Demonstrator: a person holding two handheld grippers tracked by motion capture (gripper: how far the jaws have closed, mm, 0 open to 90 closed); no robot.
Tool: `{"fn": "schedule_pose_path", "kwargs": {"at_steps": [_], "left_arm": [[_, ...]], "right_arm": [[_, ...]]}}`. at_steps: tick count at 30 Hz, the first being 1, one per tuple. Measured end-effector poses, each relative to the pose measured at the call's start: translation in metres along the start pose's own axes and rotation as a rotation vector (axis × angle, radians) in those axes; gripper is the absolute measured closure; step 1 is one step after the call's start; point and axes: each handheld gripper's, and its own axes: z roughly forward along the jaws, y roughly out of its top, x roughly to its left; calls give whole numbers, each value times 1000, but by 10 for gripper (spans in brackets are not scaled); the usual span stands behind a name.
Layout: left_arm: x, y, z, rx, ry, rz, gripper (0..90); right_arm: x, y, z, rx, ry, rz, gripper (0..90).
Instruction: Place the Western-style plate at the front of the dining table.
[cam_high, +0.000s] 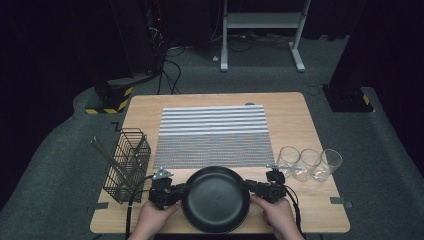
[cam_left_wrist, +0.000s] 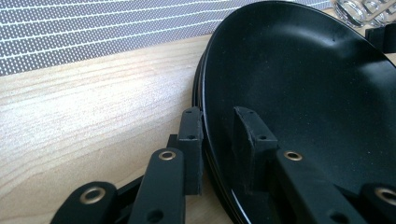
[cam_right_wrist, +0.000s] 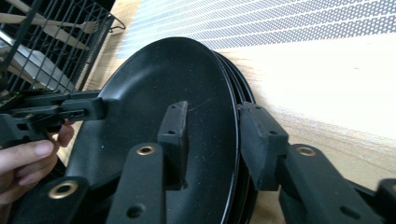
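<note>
Plates (cam_high: 215, 199), a black stack, sit between both tongs, left (cam_high: 176, 192) and right (cam_high: 252, 187), each straddling the rim, jaws apart; an uneven squeeze may lift several.

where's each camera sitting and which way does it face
High view: above the person's side, looking forward and down at the table; both hands and forearms enter from below.
Left gripper view: rides the left gripper, looking along its jaws straddling the black plate's rim.
Right gripper view: rides the right gripper, facing the wire basket.
All share the plate.
</note>
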Motion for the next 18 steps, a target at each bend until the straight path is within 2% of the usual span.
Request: {"fn": "schedule_pose_path", "kwargs": {"at_steps": [2, 6, 11, 15, 18], "left_arm": [[0, 0, 0, -2, -1, -1, 733], [1, 0, -2, 5, -5, -5, 740], [1, 0, -3, 0, -6, -23, 739], [3, -1, -3, -13, -27, -64, 725], [2, 0, -3, -11, -14, -66, 739]], "right_arm": [[-1, 0, -1, 8, 21, -2, 574], [-4, -3, -6, 32, 45, -7, 568], [-7, -2, -11, 94, 83, 10, 551], [-5, -4, -13, 97, 58, 9, 611], [-5, -4, -12, 88, 30, 9, 666]]}}
